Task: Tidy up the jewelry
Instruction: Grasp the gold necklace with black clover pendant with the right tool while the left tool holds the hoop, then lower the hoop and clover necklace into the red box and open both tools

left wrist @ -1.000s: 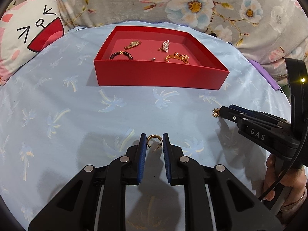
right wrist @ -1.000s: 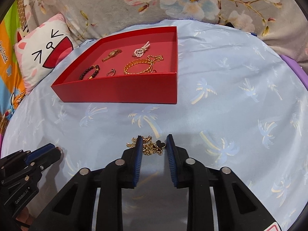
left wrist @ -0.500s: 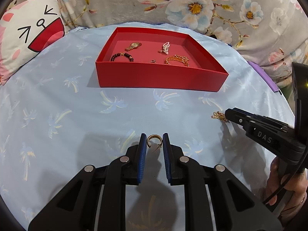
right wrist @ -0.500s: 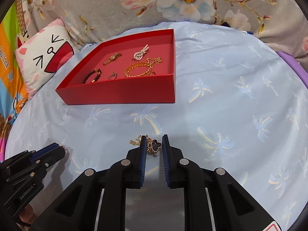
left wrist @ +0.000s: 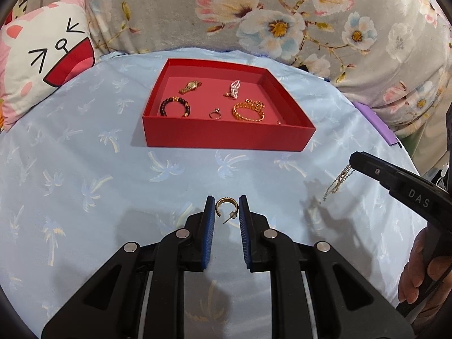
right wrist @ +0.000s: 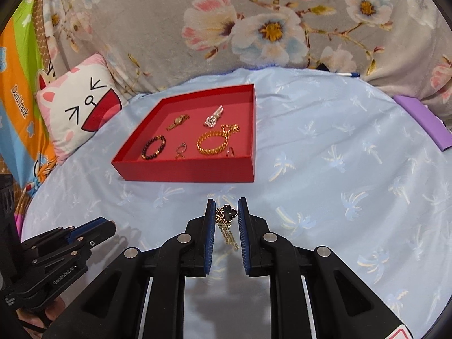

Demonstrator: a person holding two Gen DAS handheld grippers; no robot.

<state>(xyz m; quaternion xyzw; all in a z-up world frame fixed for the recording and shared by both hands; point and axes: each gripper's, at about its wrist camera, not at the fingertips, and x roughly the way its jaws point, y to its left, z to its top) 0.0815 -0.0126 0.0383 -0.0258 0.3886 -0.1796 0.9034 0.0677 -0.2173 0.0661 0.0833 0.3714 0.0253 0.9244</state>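
A red tray (left wrist: 226, 138) (right wrist: 186, 171) on the light blue cloth holds several pieces: a gold watch, a dark bead bracelet, a pearl clip, a gold chain bracelet and rings. My left gripper (left wrist: 227, 207) is shut on a gold hoop earring (left wrist: 226, 206), held above the cloth in front of the tray. My right gripper (right wrist: 226, 212) is shut on a gold chain necklace with a black clover pendant (right wrist: 230, 212); the chain hangs down from the jaws, also seen in the left wrist view (left wrist: 339, 180).
A cat-face cushion (left wrist: 42, 67) lies at the left. Flowered grey fabric (left wrist: 282, 14) rises behind the cloth. A purple block (right wrist: 423, 118) sits at the right edge. The left gripper's body (right wrist: 56, 248) shows low left in the right wrist view.
The right gripper shut on the necklace and lifted it off the cloth; the chain now dangles. Both grippers rose and pulled back a little. The left gripper still holds the earring.
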